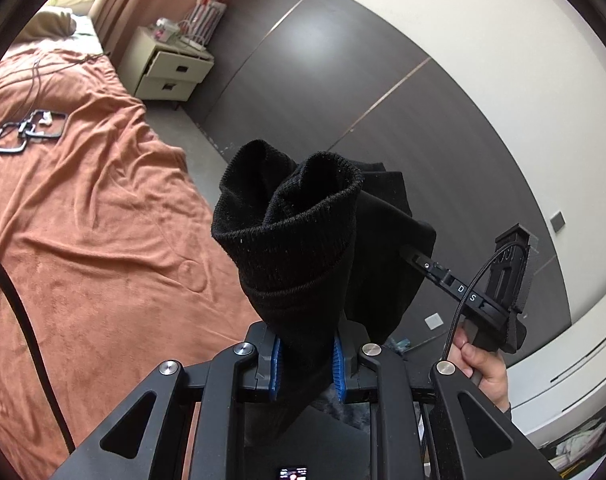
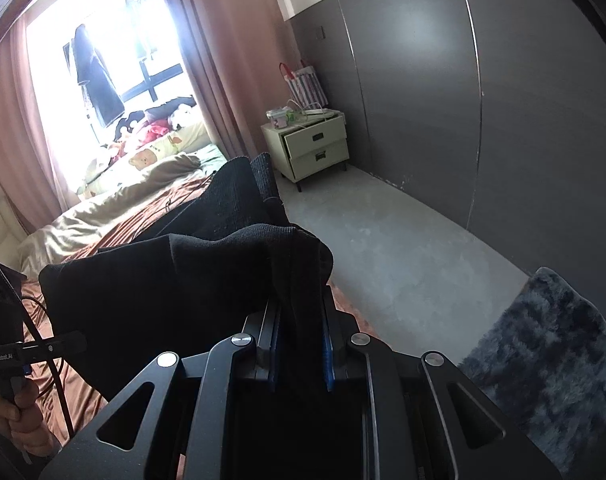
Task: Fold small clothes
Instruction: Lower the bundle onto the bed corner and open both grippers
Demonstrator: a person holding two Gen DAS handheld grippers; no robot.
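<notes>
I held the black sock (image 1: 299, 236) aloft, my left gripper (image 1: 306, 364) and right gripper (image 2: 301, 356) both clamped on it; bed (image 1: 103, 220) at nine o'clock. Folding seemed barely begun.

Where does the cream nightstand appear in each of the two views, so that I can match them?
Left wrist view: the nightstand is at upper left, beyond the orange bedspread.
Right wrist view: the nightstand is above the centre, against the grey wall.
Shared landmark: the striped bag on top of it.
</notes>
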